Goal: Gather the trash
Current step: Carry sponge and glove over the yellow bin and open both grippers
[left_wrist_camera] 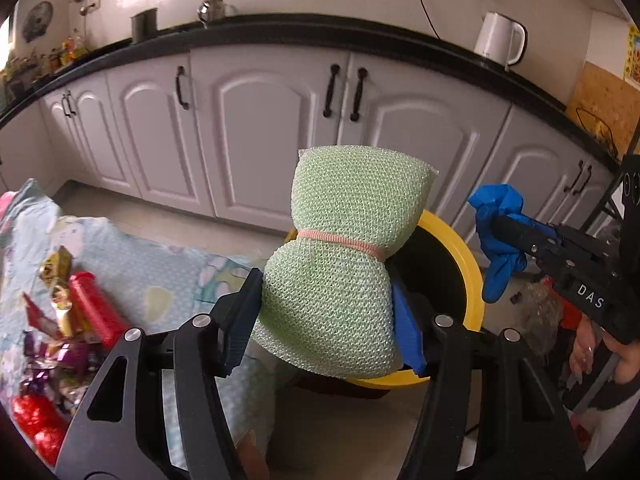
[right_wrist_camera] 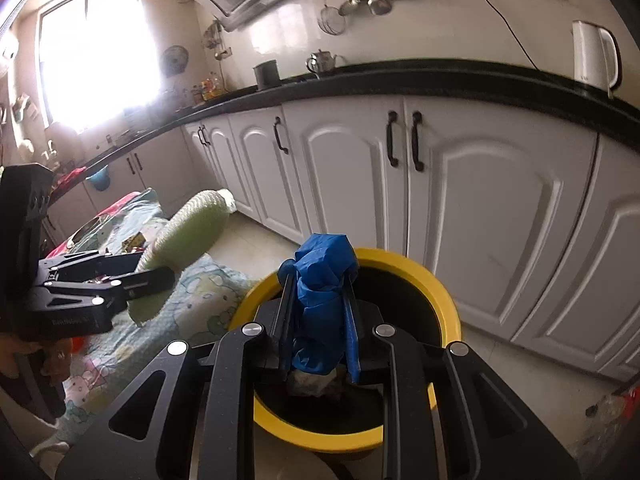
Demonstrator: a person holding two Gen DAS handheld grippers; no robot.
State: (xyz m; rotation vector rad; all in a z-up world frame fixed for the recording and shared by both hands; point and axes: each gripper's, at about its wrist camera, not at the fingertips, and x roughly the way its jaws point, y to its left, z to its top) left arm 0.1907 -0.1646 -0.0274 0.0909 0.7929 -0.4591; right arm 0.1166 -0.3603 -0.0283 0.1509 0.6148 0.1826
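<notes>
Left gripper [left_wrist_camera: 326,312] clamps a green mesh sponge [left_wrist_camera: 340,264] beside the yellow-rimmed bin [left_wrist_camera: 470,264], while right gripper [right_wrist_camera: 318,320] pinches a blue glove [right_wrist_camera: 324,276] over it.

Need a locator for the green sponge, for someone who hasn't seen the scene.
Find the yellow-rimmed bin on the floor before the white cabinets. Just above its rim, the left gripper holds the green mesh sponge. It alone is pale green, pinched into a bow shape by a pink band; the neighbouring item is a blue glove.

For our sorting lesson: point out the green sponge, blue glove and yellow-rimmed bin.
green sponge [left_wrist_camera: 336,280], left wrist view, lower lobe.
blue glove [right_wrist_camera: 324,280], right wrist view, bunched middle.
yellow-rimmed bin [right_wrist_camera: 440,292], right wrist view, rim.
</notes>
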